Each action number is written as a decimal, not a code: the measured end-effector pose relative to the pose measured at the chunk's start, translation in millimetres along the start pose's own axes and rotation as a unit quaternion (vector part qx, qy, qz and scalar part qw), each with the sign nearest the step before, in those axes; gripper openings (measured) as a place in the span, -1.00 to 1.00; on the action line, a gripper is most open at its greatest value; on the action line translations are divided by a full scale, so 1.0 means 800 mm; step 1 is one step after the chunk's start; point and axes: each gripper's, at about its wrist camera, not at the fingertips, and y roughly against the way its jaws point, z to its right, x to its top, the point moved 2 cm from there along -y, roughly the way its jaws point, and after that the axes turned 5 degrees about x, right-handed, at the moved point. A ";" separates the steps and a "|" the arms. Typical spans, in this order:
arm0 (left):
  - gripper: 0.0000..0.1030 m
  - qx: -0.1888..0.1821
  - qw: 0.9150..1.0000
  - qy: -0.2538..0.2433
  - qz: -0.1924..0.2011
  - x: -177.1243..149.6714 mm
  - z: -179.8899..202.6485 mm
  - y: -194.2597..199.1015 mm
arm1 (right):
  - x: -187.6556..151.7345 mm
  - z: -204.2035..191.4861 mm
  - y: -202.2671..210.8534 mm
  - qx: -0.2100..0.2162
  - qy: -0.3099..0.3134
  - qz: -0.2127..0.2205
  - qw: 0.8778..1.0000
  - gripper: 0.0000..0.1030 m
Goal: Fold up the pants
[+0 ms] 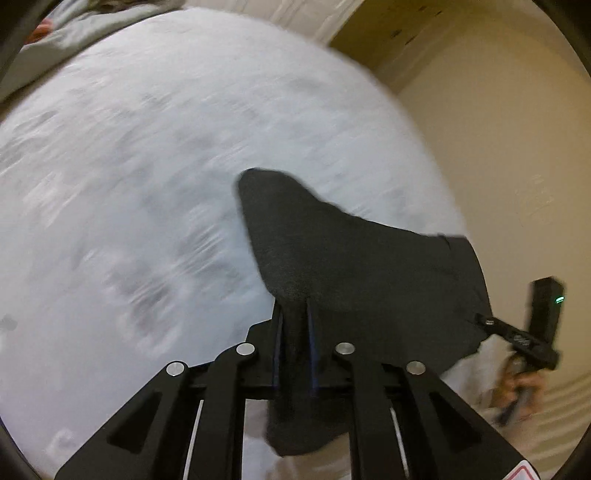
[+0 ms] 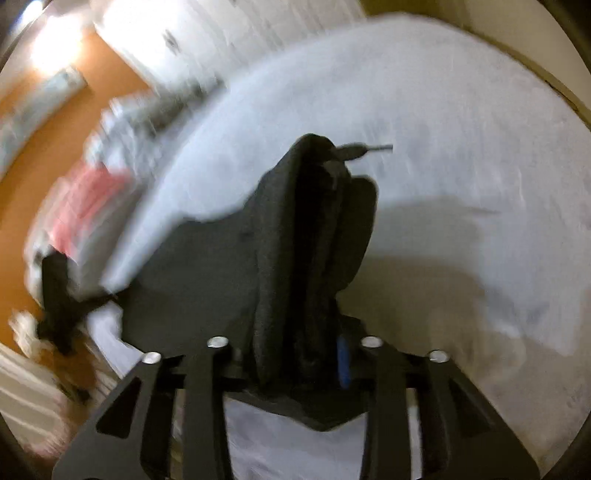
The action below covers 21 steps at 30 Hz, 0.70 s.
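**Both grippers pinching the dark pants above the bed**

From my left wrist camera I see the left gripper [image 1: 294,317] pressed together on a fold of the dark pants [image 1: 354,266]; the cloth bunches between the two blue-edged fingers and hangs down below them as well. The fabric spreads away to the right, where the right gripper [image 1: 487,322] shows at the frame edge, touching the far corner of the same cloth, with a hand [image 1: 517,387] on its handle. Under it all lies the white bed [image 1: 147,147] — badly blurred, so I can make out no detail on the cover. A grey garment [image 1: 74,33] sits at the bed's far upper-left corner.

In the right wrist view the right gripper [image 2: 306,343] is pinching a thick, gathered bunch of the pants [image 2: 314,229], which stands up in folds ahead of the fingers. A drawstring [image 2: 364,149] pokes out near the top of that bunch. The cloth runs off to the left toward the left gripper [image 2: 59,295] — smeared by blur. Beyond lie the white bed [image 2: 461,129], a pink item [image 2: 88,206] at its left edge, and an orange-brown floor [image 2: 37,129].
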 end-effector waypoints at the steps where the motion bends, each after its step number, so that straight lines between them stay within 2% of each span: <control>1: -0.81 0.038 0.999 -0.004 -0.006 -0.012 -0.006 -0.007 | -0.010 0.006 -0.011 -0.044 0.004 -0.017 0.999 -0.19; 2: -0.85 0.101 0.995 -0.022 -0.001 -0.023 -0.003 -0.013 | -0.018 0.011 -0.016 -0.099 0.016 -0.024 0.995 -0.08; 4: -0.81 0.150 0.986 -0.068 0.026 -0.033 0.014 -0.003 | -0.021 0.004 0.004 -0.111 0.040 0.011 0.993 -0.07; 5: -0.70 0.167 0.980 -0.094 0.055 -0.037 0.029 0.009 | -0.022 -0.001 0.014 -0.107 0.045 0.030 0.993 -0.05; 6: -0.44 0.179 0.974 -0.111 0.079 -0.040 0.038 0.017 | -0.023 -0.007 0.026 -0.093 0.048 0.049 0.993 -0.03; 8: -0.14 0.203 0.963 -0.134 0.120 -0.042 0.059 0.028 | -0.023 -0.013 0.032 -0.057 0.047 0.057 0.996 -0.01; 10: -0.14 0.207 0.958 -0.148 0.135 -0.042 0.070 0.033 | -0.022 -0.017 0.016 -0.051 0.041 0.042 0.997 -0.01; 14: -0.14 0.205 0.956 -0.162 0.133 -0.031 0.077 0.017 | -0.019 -0.016 -0.022 -0.069 0.039 -0.003 0.997 -0.01; 18: -0.14 0.199 0.957 -0.167 0.128 -0.027 0.066 0.001 | -0.025 -0.026 -0.043 -0.082 0.048 -0.017 0.995 -0.01; 19: -0.14 0.198 0.958 -0.166 0.128 -0.028 0.064 -0.003 | -0.025 -0.028 -0.043 -0.086 0.049 -0.017 0.995 -0.06; 21: -0.14 0.196 0.958 -0.166 0.126 -0.028 0.063 -0.005 | -0.027 -0.030 -0.041 -0.093 0.055 -0.012 0.994 -0.30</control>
